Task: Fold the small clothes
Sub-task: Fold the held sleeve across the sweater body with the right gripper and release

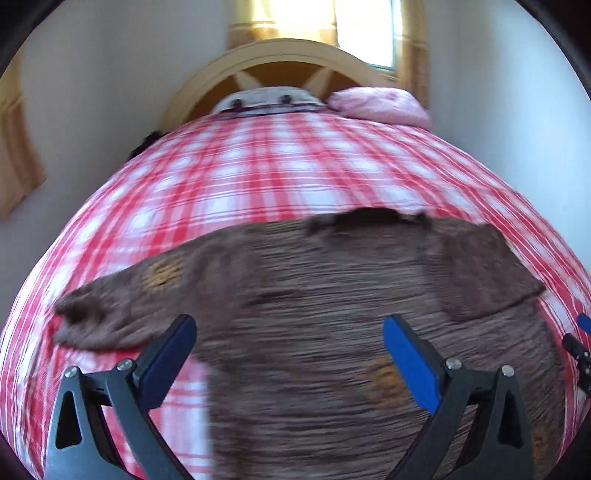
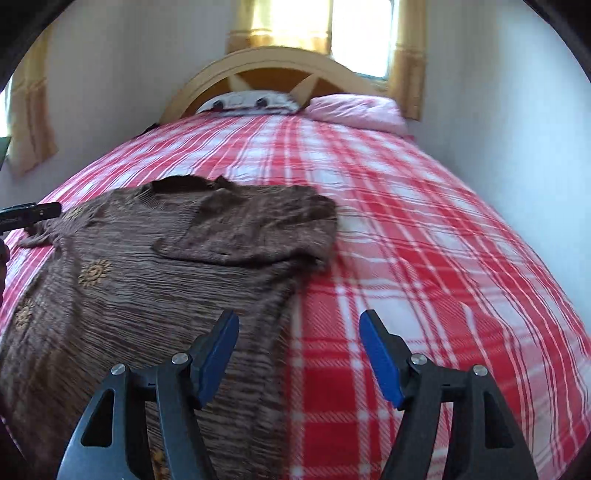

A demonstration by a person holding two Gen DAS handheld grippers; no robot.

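Note:
A brown knitted sweater (image 1: pixel 332 295) with orange flower patches lies flat on the red and white checked bedspread (image 1: pixel 258 166). Its left sleeve stretches out to the left; its right sleeve (image 2: pixel 251 229) is folded in over the body. My left gripper (image 1: pixel 290 328) hovers open above the sweater's lower body, nothing between its blue pads. My right gripper (image 2: pixel 299 325) stands open over the sweater's (image 2: pixel 129 288) right edge, where the knit meets the bedspread (image 2: pixel 424 258), and holds nothing. The tip of the right gripper shows at the right edge of the left wrist view.
A wooden arched headboard (image 2: pixel 273 66) stands at the far end, with a patterned pillow (image 2: pixel 247 101) and a pink pillow (image 2: pixel 354 109) in front of it. White walls flank the bed. A curtained window (image 2: pixel 362 33) is behind the headboard. Bare bedspread spreads right of the sweater.

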